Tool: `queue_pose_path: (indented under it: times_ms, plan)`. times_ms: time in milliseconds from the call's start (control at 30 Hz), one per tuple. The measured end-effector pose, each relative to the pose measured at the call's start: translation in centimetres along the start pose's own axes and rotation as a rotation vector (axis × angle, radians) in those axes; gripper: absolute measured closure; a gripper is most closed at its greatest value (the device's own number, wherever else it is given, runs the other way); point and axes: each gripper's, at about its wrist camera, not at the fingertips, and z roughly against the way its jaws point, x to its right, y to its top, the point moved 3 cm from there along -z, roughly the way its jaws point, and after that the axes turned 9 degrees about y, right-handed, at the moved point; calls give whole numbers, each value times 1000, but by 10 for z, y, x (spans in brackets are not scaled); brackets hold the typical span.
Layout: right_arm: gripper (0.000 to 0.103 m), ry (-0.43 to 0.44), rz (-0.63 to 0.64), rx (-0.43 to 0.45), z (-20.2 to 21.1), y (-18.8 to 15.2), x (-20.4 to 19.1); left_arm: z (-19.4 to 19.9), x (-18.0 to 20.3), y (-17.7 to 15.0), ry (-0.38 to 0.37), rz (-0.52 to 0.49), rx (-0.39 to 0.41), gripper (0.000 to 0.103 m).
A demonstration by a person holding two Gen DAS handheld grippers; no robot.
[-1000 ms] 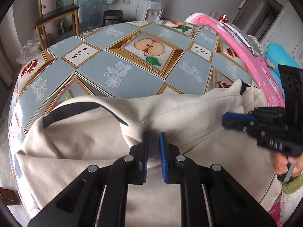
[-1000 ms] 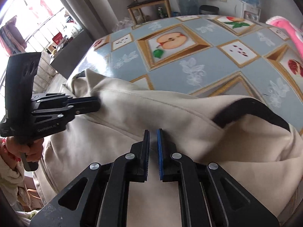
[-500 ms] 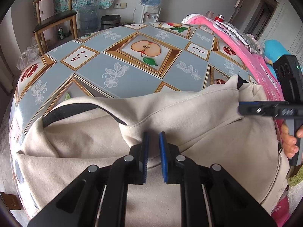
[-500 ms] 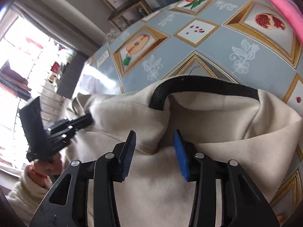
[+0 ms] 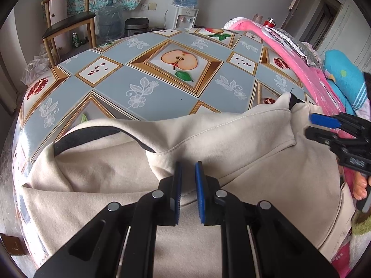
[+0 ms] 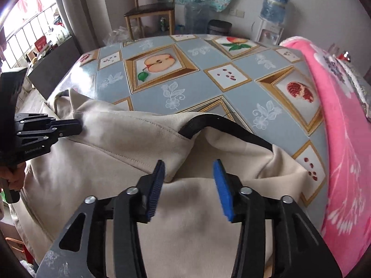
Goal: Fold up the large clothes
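Garment (image 5: 243,153) fold sits pinched in your left gripper's (image 5: 188,173) nearly closed jaws, while your right gripper's (image 6: 189,173) opening jaws hover above it, holding nothing.

Each hand-held gripper (image 5: 188,191) (image 6: 189,188) is built from black linkage arms, silver pivot screws and blue ribbed pads (image 6: 221,190).

Lived-in home room. Fruit-patterned cloth over the desk (image 5: 148,88), wooden chair (image 5: 69,20), water dispenser (image 5: 185,11) by the wall. Pink blanket (image 6: 343,139) alongside.
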Motion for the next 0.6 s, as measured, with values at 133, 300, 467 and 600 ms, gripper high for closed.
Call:
queue_pose_path:
  times_ms: [133,300,467,600]
  plan:
    - [22,64,-22,73,51,-22,-12,37,0,0,-1,-10,42,71]
    - [16,123,23,104,91,-67,-47,113,-16,-28,53,-10,141,66]
    - [16,249,0,73,91,-108,-87,157,-51,-93,66,129,118,64]
    - [16,340,18,44,80,-128,-119,167,-61,-150,49,196,97,64]
